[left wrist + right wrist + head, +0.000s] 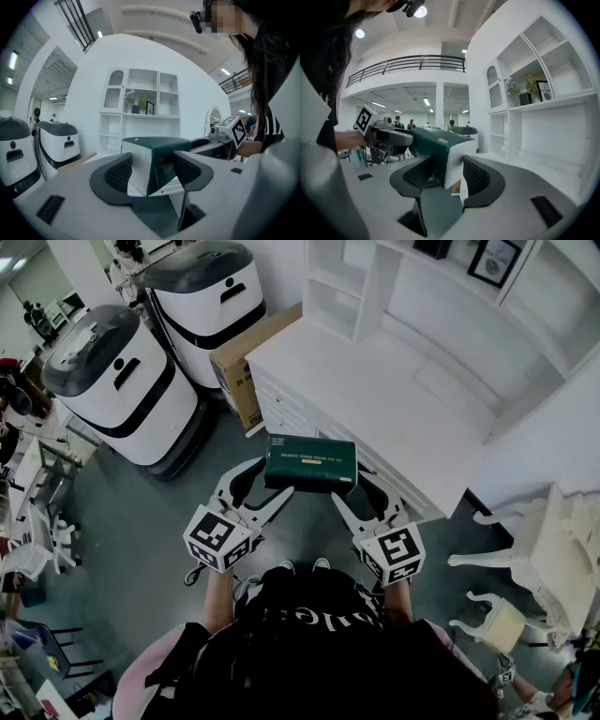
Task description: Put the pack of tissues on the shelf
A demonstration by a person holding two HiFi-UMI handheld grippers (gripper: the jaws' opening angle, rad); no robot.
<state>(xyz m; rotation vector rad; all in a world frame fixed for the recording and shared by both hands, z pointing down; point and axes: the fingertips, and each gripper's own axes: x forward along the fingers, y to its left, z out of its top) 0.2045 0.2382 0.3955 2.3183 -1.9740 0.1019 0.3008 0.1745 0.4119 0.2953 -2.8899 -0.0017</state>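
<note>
A dark green pack of tissues [311, 463] with white ends hangs in the air in front of me, held level between both grippers. My left gripper [267, 482] grips its left end, and in the left gripper view the pack [154, 159] sits wedged between the two black pads [118, 173]. My right gripper [354, 491] grips the other end; the right gripper view shows the pack [436, 143] pressed between its pads [476, 178]. The white shelf unit [347, 287] with open compartments stands beyond, above a white counter [375, 381]. The same shelf unit [140, 101] faces the left gripper.
Two white-and-black rounded machines [122, 381] [202, 296] stand at the left. A cardboard box [244, 362] leans beside the counter. White ornate chairs [534, 549] are at the right. A framed picture and small plants [529, 91] occupy one shelf. Grey floor lies below.
</note>
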